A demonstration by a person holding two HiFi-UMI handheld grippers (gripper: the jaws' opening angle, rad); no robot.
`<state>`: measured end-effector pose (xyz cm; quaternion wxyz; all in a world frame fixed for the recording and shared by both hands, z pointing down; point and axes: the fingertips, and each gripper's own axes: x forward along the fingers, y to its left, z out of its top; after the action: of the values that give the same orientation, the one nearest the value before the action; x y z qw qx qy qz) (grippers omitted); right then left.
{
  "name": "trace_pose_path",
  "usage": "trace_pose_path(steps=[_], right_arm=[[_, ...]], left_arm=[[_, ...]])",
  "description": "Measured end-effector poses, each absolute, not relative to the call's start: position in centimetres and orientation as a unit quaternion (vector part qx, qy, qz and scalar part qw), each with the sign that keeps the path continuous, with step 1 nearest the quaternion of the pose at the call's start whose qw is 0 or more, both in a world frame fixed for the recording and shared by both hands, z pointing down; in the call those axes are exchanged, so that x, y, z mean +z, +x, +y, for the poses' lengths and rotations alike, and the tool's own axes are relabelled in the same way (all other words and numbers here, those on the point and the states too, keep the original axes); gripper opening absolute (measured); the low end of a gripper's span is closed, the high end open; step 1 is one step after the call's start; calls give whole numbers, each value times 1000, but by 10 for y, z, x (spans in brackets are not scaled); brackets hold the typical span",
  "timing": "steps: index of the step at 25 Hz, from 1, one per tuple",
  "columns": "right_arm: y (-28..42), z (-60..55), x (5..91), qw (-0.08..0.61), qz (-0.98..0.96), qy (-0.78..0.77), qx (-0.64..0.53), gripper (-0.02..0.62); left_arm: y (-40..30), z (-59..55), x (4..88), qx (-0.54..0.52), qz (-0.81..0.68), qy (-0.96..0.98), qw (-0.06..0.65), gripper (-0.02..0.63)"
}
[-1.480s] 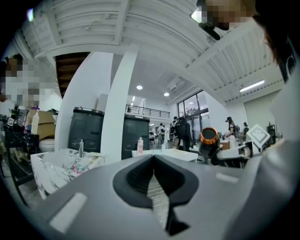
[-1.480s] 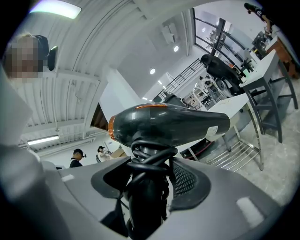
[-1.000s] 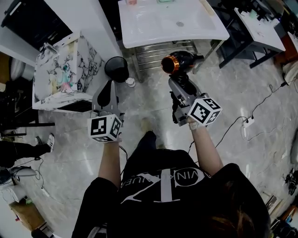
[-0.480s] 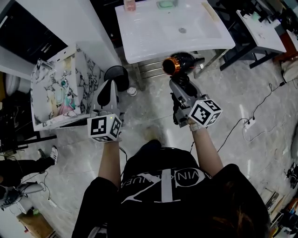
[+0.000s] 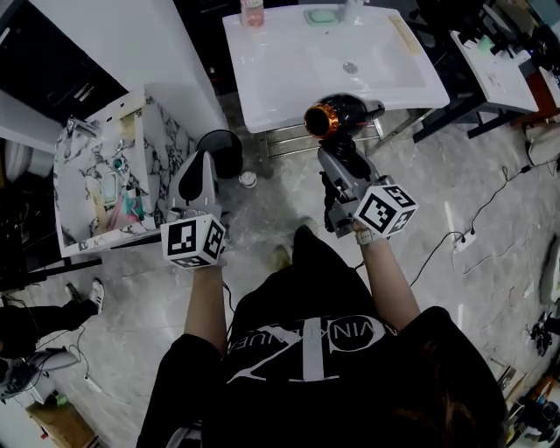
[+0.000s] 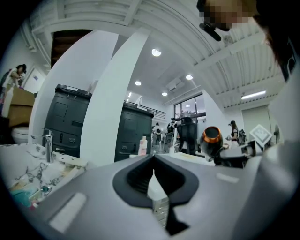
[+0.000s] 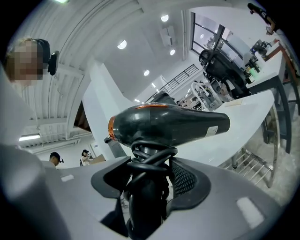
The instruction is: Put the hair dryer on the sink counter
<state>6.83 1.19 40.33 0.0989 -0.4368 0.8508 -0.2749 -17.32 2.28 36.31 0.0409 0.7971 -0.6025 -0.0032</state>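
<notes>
The right tongs [image 5: 337,156] clamp the dryer [image 5: 339,115] by its cord-wrapped handle at the front edge of the surface [image 5: 289,83]. Its barrel lies level, orange end toward 9 o'clock, other end toward 3. The left tongs [image 5: 203,168] are closed and empty.

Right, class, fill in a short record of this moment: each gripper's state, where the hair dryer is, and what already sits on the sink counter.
left gripper: jaws together, nothing between them
right gripper: shut on the handle of the hair dryer
cord: wound round the handle
hair dryer position: held in the air, seen against the front edge of the sink counter
on the counter: pink bottle and green dish at the far edge
task status: hair dryer not yet set down
</notes>
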Motion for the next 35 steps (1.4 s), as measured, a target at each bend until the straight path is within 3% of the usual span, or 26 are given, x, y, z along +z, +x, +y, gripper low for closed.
trace_pose_path(steps=[12,35], right_arm=[[40,-101,405,77,870,-394,-286,259],[-4,-291,451,-89,903,-308,-287,259]], left_arm=[[-195,-68,353,0,-636,771,26,0],[-181,-242,377,25,-679,732,53,0]])
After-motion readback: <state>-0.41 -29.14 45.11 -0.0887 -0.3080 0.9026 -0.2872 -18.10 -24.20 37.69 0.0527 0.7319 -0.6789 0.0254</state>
